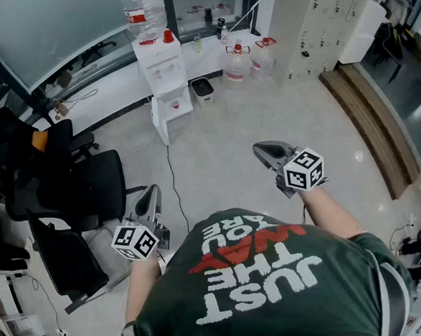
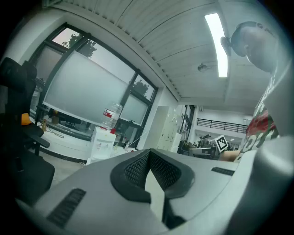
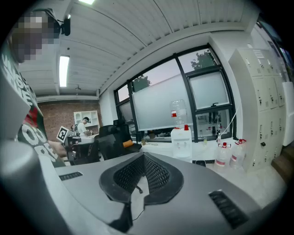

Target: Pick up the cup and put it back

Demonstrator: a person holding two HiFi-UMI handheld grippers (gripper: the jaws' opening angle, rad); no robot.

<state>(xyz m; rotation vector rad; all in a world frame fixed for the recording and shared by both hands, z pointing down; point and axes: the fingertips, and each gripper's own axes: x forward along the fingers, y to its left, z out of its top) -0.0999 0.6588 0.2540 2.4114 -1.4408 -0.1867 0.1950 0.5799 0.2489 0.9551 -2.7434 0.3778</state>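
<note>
No cup shows in any view. In the head view my left gripper (image 1: 153, 194) hangs low at the left, beside the person's green T-shirt, and points toward the floor ahead. My right gripper (image 1: 265, 152) is held out further ahead at the right. In the left gripper view the left gripper (image 2: 148, 157) has its dark ribbed pads (image 2: 134, 170) meeting at the tip, with nothing between them. The right gripper (image 3: 143, 159) looks the same in its own view: jaws together and empty.
A white water dispenser (image 1: 165, 77) with a bottle on top stands by the window wall, water jugs (image 1: 237, 61) to its right. Black office chairs (image 1: 75, 187) crowd the left. Lockers (image 1: 322, 19) and a wooden strip (image 1: 374, 120) run along the right. A cable (image 1: 174, 188) crosses the pale floor.
</note>
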